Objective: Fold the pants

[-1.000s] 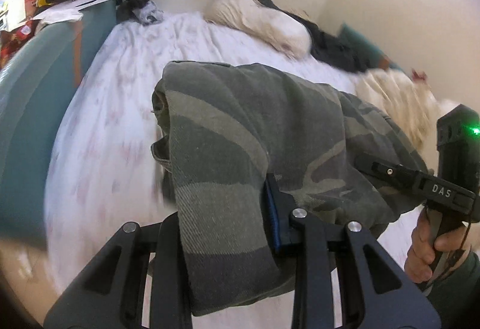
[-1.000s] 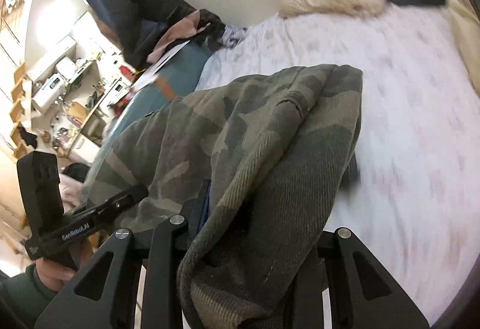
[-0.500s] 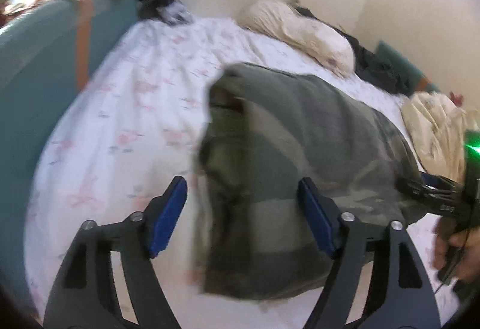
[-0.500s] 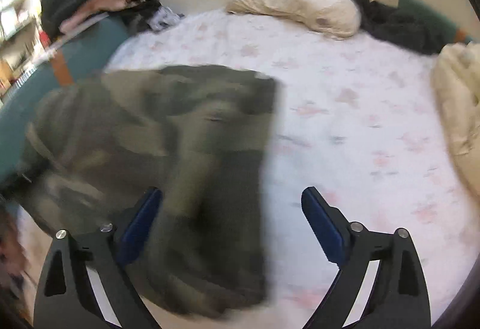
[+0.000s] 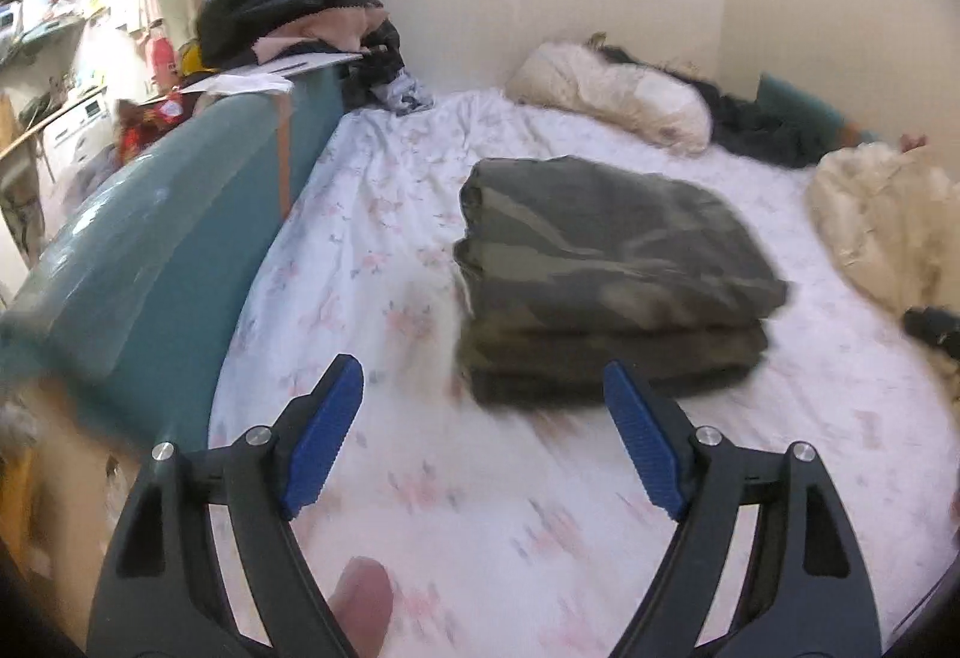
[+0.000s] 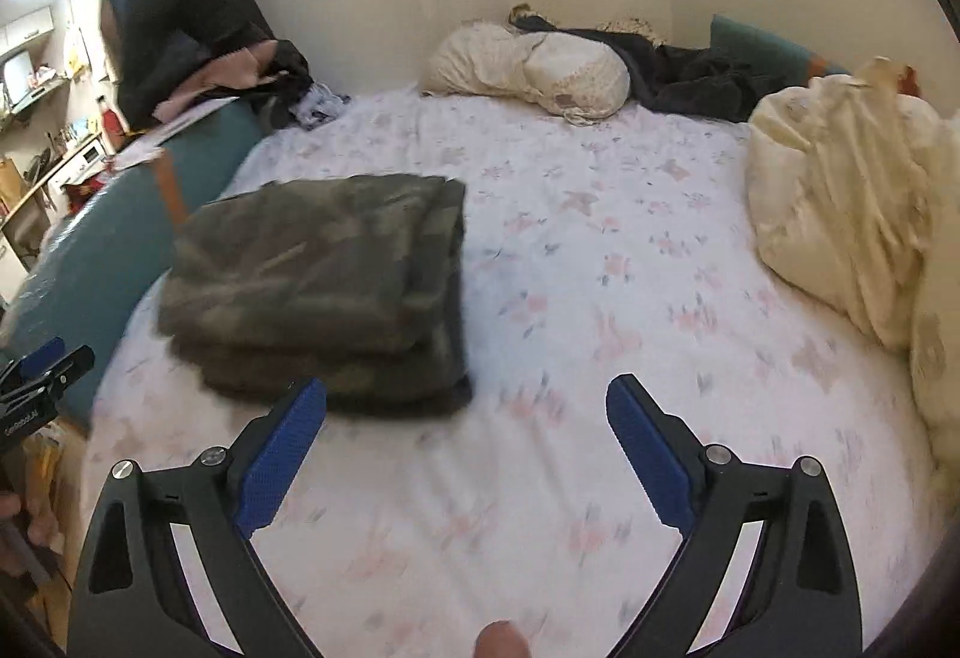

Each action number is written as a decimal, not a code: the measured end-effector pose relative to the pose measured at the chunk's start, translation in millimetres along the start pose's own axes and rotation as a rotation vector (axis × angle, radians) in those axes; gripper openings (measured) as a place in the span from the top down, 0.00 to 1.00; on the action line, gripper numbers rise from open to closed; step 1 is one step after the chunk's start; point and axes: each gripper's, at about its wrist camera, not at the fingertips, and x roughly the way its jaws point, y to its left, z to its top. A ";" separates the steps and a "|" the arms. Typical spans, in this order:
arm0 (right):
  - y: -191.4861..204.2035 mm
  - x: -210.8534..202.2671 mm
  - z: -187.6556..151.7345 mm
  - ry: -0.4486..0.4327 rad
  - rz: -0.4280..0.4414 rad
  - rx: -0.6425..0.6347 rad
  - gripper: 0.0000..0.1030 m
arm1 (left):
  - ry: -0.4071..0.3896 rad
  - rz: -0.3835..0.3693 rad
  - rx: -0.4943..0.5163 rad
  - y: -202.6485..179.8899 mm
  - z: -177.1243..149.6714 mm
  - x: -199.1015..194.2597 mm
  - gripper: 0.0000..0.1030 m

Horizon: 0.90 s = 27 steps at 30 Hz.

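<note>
My left gripper (image 5: 483, 406) and right gripper (image 6: 465, 418), both released and empty. Folded camouflage pants (image 5: 606, 274) lie on the bedsheet (image 6: 600, 262), just ahead of my blue pads (image 5: 327, 433).

Soft, even indoor light with brighter glare upper left; motion blur, fisheye-curved dark corners.

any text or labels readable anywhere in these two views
Nothing reads cleanly.
White lettering on the left tongs body, at the left edge of the right wrist view: too small and blurred to read.
Papers and shelf items at far left: too small to read.
The camo pants show no label.
</note>
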 end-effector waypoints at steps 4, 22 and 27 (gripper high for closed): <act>26.9 -67.6 -37.6 -0.059 0.010 -0.005 0.02 | -0.032 -0.015 0.005 -11.6 -26.0 -65.0 0.12; 93.4 -270.7 -195.4 -0.214 -0.043 -0.081 0.00 | -0.021 -0.050 -0.073 3.5 -166.5 -253.2 0.01; 87.0 -264.1 -250.0 -0.155 -0.024 -0.005 0.00 | -0.091 -0.002 -0.056 3.2 -196.7 -271.9 0.01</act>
